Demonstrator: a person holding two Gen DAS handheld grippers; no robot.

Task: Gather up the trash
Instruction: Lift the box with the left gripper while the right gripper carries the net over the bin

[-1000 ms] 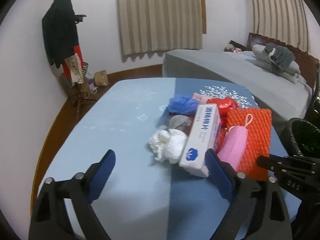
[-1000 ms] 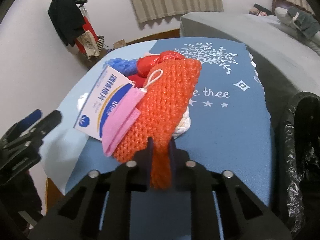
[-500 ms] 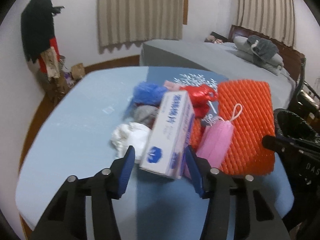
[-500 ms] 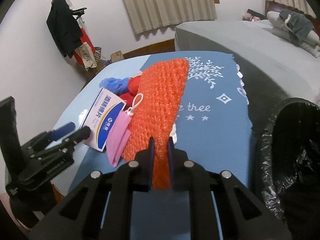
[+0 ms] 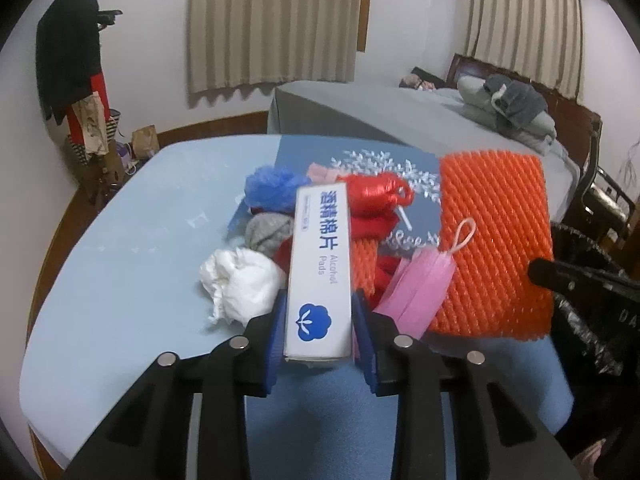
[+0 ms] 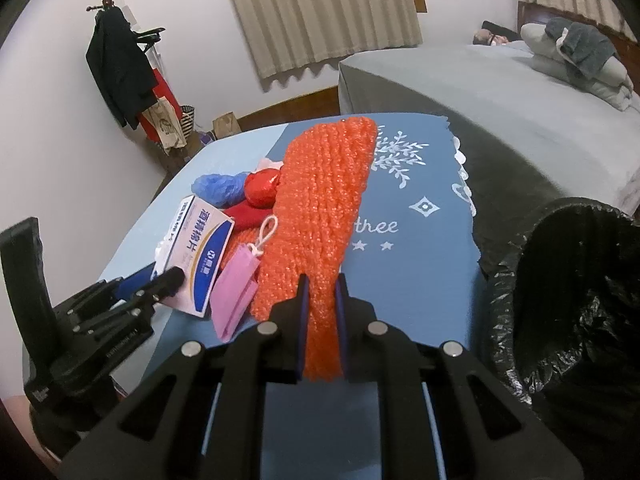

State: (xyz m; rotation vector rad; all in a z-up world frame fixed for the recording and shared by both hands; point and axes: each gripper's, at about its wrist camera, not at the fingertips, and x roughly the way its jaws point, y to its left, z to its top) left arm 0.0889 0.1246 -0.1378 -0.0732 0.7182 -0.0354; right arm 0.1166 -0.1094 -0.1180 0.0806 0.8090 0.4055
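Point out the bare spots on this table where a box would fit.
Free: the pale blue tabletop left of the crumpled white tissue, and the dark blue printed cloth between the orange foam net and the black-lined bin. Crowded: the middle, around the white alcohol-pad box and pink mask.

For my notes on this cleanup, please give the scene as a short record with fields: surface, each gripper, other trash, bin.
surface: blue table cloth
left gripper: jaws closing around white alcohol pads box
right gripper: shut on orange foam net
other trash: pink face mask, white tissue wad, red bag, blue bag
bin: black-lined trash bin, at right gripper's side
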